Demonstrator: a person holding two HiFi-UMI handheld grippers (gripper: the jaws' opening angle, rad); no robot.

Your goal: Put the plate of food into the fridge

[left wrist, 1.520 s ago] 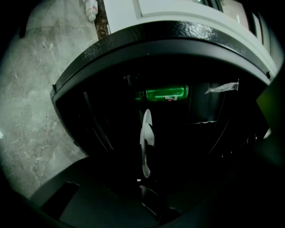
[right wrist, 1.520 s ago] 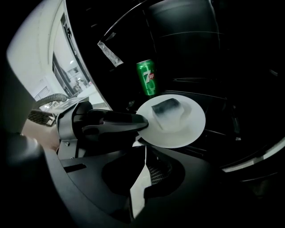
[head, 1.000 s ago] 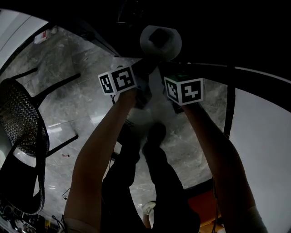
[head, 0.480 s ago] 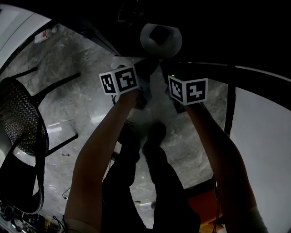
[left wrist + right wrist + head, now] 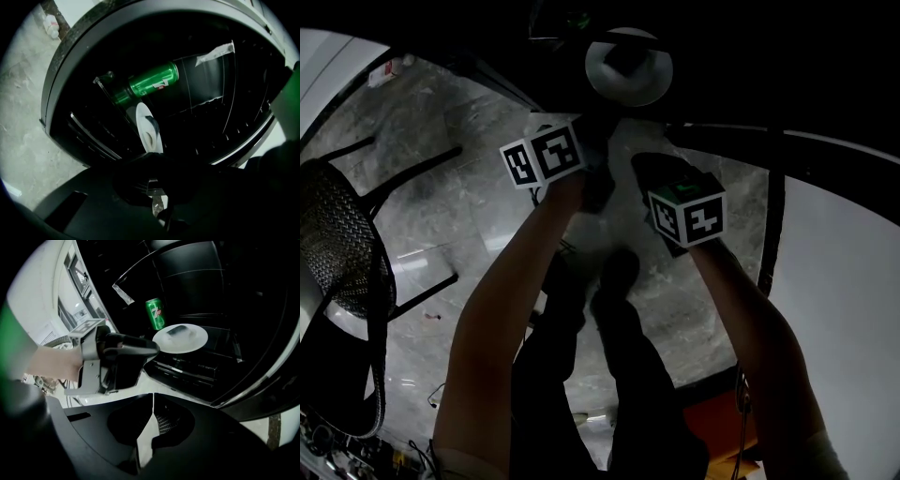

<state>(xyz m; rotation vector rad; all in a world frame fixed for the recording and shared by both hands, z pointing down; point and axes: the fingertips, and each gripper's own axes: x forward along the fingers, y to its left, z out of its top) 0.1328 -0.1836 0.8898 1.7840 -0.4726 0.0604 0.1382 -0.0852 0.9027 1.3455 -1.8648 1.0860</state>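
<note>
A white plate [image 5: 628, 70] with a dark piece of food sits just inside the dark fridge [image 5: 225, 310], over a wire shelf, with a green can [image 5: 154, 312] behind it. My left gripper [image 5: 157, 348] reaches in from the left. Its jaws have just been closing and now pinch the plate's near rim. In the left gripper view the plate [image 5: 149, 129] shows edge-on, running down into the shut left gripper [image 5: 154, 164]. My right gripper [image 5: 153, 397] is shut with nothing in it, held back from the plate at the lower right [image 5: 652, 173].
A black mesh chair [image 5: 347, 272] stands at the left on the marble floor [image 5: 459, 187]. A white surface [image 5: 844, 309] lies at the right. The fridge's curved frame [image 5: 61, 61] rings the opening, and the person's legs are below.
The right gripper has drawn back from the plate toward the lower right. The plate has shifted slightly up in the head view, with the left gripper staying at its rim.
</note>
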